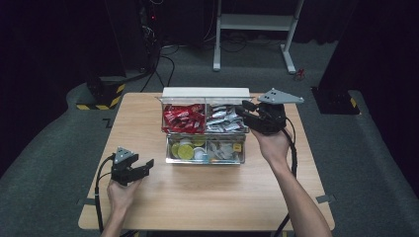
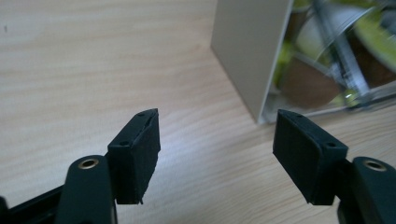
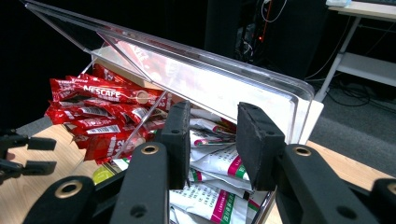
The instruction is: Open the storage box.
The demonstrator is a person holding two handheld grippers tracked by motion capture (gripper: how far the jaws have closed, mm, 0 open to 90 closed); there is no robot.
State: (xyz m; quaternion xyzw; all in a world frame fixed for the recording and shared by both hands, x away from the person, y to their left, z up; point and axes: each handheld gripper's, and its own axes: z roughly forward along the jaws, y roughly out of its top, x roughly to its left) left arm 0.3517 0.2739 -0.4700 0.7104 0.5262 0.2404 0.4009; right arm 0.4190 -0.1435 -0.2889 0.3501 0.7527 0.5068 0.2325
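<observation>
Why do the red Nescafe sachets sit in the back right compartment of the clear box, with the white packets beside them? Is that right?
Not quite. The red Nescafe sachets fill the back left compartment of the clear box, as the high view shows; the white packets beside them take the back right.

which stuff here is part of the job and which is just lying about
In the job:
- clear organiser box
- white sachets, at the right gripper
- right gripper, jaws narrow, nothing visibly pinched
- left gripper, jaws open, by the box's end

Lying about:
- red coffee sticks
- round pods
- white frame on the floor
</observation>
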